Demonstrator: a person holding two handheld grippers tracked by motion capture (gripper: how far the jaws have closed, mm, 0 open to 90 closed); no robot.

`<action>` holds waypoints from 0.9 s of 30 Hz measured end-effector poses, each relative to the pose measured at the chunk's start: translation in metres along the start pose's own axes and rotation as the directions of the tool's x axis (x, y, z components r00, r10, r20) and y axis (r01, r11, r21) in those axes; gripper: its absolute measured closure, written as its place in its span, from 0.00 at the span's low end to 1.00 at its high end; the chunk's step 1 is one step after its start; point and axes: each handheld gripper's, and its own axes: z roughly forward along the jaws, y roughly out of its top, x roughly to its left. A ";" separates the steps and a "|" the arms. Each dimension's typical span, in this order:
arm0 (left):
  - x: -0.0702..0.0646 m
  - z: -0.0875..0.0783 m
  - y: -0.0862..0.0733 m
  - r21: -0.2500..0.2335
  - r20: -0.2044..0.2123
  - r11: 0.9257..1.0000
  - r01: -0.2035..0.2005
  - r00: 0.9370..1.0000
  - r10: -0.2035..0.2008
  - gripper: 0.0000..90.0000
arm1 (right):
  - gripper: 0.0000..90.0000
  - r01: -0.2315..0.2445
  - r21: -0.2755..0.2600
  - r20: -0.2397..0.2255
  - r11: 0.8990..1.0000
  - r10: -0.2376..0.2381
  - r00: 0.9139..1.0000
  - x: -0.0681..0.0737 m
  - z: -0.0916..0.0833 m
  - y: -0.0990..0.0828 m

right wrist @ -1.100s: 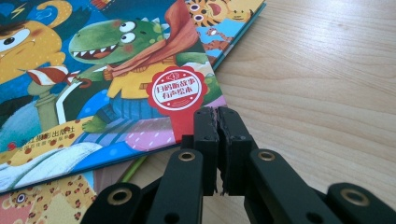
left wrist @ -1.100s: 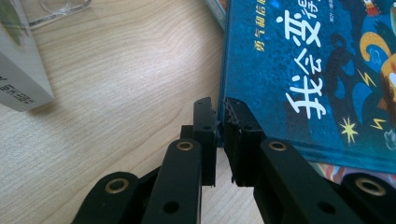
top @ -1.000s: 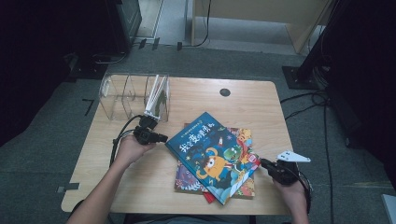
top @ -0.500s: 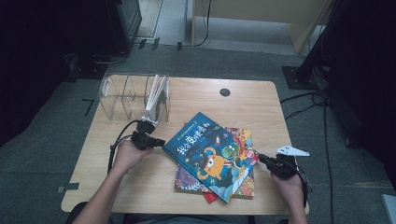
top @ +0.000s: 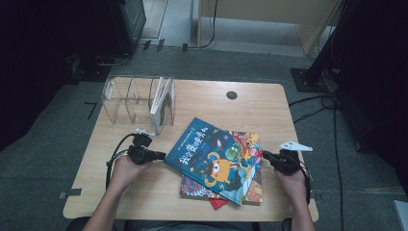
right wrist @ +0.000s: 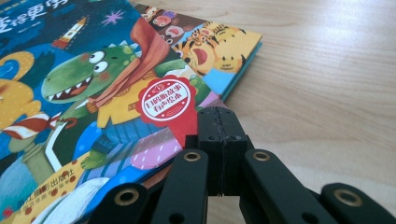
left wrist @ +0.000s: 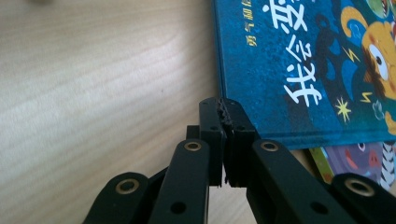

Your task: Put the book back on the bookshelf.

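A blue picture book [top: 211, 156] with an orange creature on its cover lies tilted on top of a small pile of books [top: 243, 185] in the middle of the table. My left gripper [top: 162, 155] is shut with nothing in it, its tips right at the blue book's left edge [left wrist: 219, 70]. In the left gripper view the jaws are pressed together [left wrist: 224, 105]. My right gripper [top: 265, 155] is also shut and empty, at the right edge of the pile. In its own view the tips [right wrist: 219, 114] sit by a colourful book with a crocodile [right wrist: 116, 93].
A clear plastic book rack [top: 130, 98] stands at the table's back left, with thin books [top: 162, 101] upright in its right slot. A small black disc [top: 232, 95] is set in the wooden tabletop [top: 269, 110] at the back. Cables trail over the floor at right.
Both hands have moved inward toward the pile: the left gripper has come right to the blue book's edge, the right gripper left to the pile's edge. The books lie as before.
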 end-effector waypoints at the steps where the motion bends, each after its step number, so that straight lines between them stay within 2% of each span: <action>1: 0.000 -0.001 -0.001 0.000 0.001 1.000 0.002 1.000 -0.002 0.98 | 1.00 0.004 -0.001 0.001 1.000 -0.003 1.000 0.000 0.002 0.001; 5: 0.000 -0.004 -0.009 -0.004 0.010 1.000 0.030 0.999 -0.030 0.97 | 1.00 -0.007 -0.011 -0.010 1.000 0.007 1.000 -0.001 0.008 0.005; 9: -0.002 -0.007 -0.016 0.002 0.010 0.999 0.033 0.999 -0.033 0.95 | 1.00 -0.021 -0.005 -0.014 1.000 0.021 1.000 -0.001 0.014 0.011; 12: 0.000 -0.012 -0.019 -0.019 0.012 0.999 0.047 0.999 -0.046 0.89 | 1.00 -0.013 -0.008 -0.010 1.000 0.013 1.000 0.001 0.019 0.015; 14: 0.000 -0.014 -0.019 -0.030 -0.002 0.999 0.044 0.999 -0.044 0.86 | 0.99 -0.023 -0.012 -0.017 1.000 0.023 1.000 0.000 0.021 0.016; 16: 0.000 -0.015 -0.019 -0.038 -0.012 0.998 0.040 0.999 -0.040 0.78 | 0.99 -0.022 -0.015 -0.019 1.000 0.022 1.000 0.000 0.022 0.016; 17: 0.000 -0.016 -0.019 -0.051 -0.026 0.998 0.026 0.999 -0.027 0.75 | 0.99 -0.019 -0.025 -0.022 1.000 0.018 1.000 0.000 0.025 0.017; 19: 0.001 -0.015 -0.017 -0.054 -0.030 0.998 0.017 0.999 -0.018 0.70 | 1.00 -0.020 -0.029 -0.024 0.999 0.020 1.000 0.001 0.026 0.018; 22: 0.001 -0.012 -0.014 -0.066 -0.019 0.998 0.004 1.000 -0.005 0.61 | 1.00 -0.014 -0.032 -0.018 0.999 0.013 1.000 0.002 0.027 0.018; 25: 0.003 -0.007 -0.009 -0.069 0.015 0.998 -0.006 1.000 0.007 0.54 | 1.00 -0.009 -0.033 -0.013 0.999 0.009 1.000 0.003 0.028 0.019; 27: 0.003 -0.005 -0.006 -0.075 0.024 0.997 -0.015 1.000 0.017 0.52 | 0.99 -0.004 -0.032 -0.009 0.999 0.004 1.000 0.003 0.028 0.019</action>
